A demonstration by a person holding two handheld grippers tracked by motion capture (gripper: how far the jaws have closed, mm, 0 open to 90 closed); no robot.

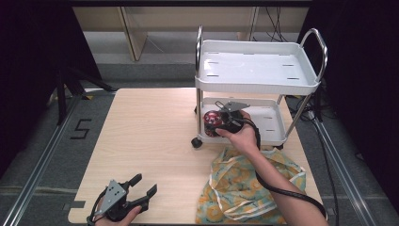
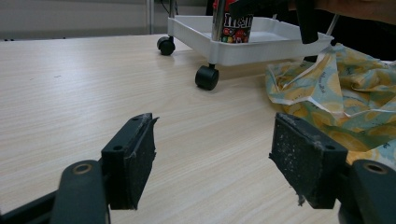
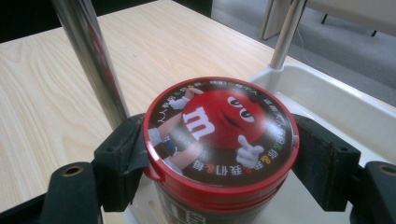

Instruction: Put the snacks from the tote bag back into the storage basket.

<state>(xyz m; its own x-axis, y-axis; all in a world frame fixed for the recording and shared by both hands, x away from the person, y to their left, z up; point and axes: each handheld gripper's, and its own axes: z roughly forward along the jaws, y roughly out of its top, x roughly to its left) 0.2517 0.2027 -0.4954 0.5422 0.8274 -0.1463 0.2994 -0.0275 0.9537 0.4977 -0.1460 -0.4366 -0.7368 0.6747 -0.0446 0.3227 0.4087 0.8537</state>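
At the lower shelf of the white trolley (image 1: 301, 81), about one o'clock from the table's centre in the high view, the right gripper (image 1: 212, 123) stood clamped on a candy tub (image 3: 219, 140), one black pad pressed against each side just under its red lid. Item one, the tub: round, upright, dark-bodied, its lid printed with a red cartoon candy figure and a ring of small lettering; it sat at the shelf's nine o'clock end, just beside a chrome upright (image 3: 91, 60), its printed wall also visible in the left gripper view. Whether its base rested on the shelf could not be told. Item two, the right hand (image 1: 242, 136): wrapped round the gripper body, forearm entering from five o'clock, black cable trailing along it. Item three, the left gripper (image 1: 143, 187): low at seven o'clock on the table, jaws spread wide with nothing between them, held just above the bare wood and aimed toward the trolley. Item four, a yellow-and-teal patterned cloth (image 1: 244, 188): crumpled at five o'clock on the tabletop (image 1: 150, 136), lying under the right forearm and near the trolley's front edge. Item five, trolley castors (image 2: 207, 77): black, standing on the light wood. Item six, the trolley's upper shelf: white, slotted, carrying nothing.
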